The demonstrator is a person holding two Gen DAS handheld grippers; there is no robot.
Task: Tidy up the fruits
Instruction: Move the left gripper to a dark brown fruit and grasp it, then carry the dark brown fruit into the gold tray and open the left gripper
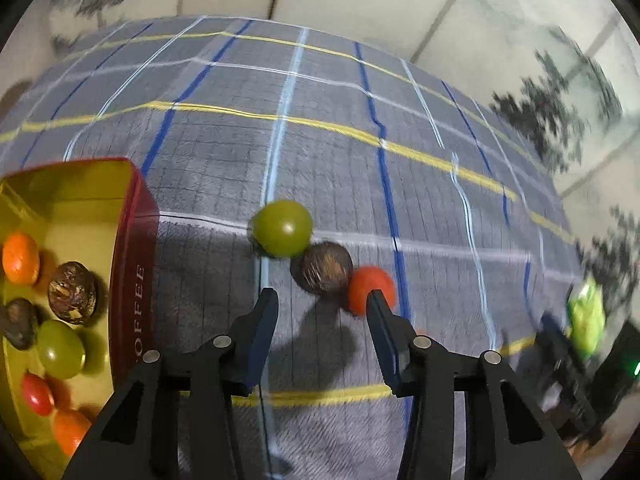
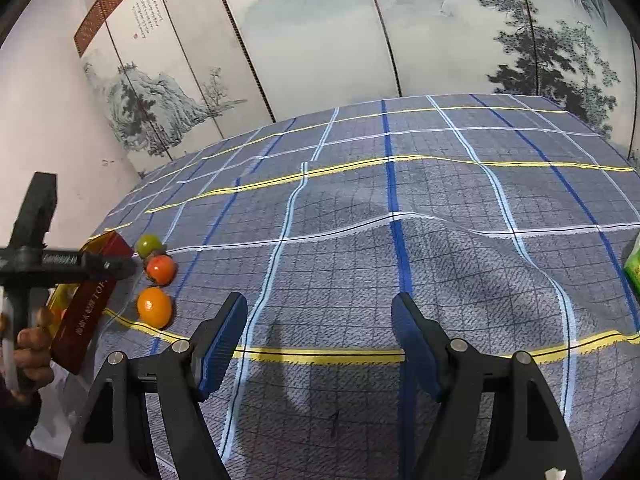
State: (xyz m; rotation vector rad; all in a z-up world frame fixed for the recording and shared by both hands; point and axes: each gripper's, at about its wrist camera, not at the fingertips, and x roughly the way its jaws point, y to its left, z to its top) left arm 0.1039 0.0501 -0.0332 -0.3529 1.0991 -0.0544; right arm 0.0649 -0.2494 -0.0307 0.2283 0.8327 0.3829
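Three loose fruits lie on the checked cloth in the left wrist view: a green one point(image 1: 282, 228), a brown one point(image 1: 324, 272) and a red one point(image 1: 370, 288). My left gripper point(image 1: 322, 300) hovers just short of the brown fruit with its jaws apart and nothing pressed between the pads. Its right fingertip point(image 1: 376, 300) overlaps the red fruit. A red tin point(image 1: 132, 264) with a gold inside stands at the left and holds several fruits. My right gripper point(image 2: 320, 308) is open over bare cloth. An orange fruit point(image 2: 154, 306) lies beside the tin point(image 2: 92, 308).
A blue-grey checked cloth point(image 2: 440, 200) covers the table. A bright green pack point(image 2: 634, 268) sits at the right edge. A painted folding screen point(image 2: 320, 40) stands behind the table. A person's hand point(image 2: 32, 344) grips the left tool's handle.
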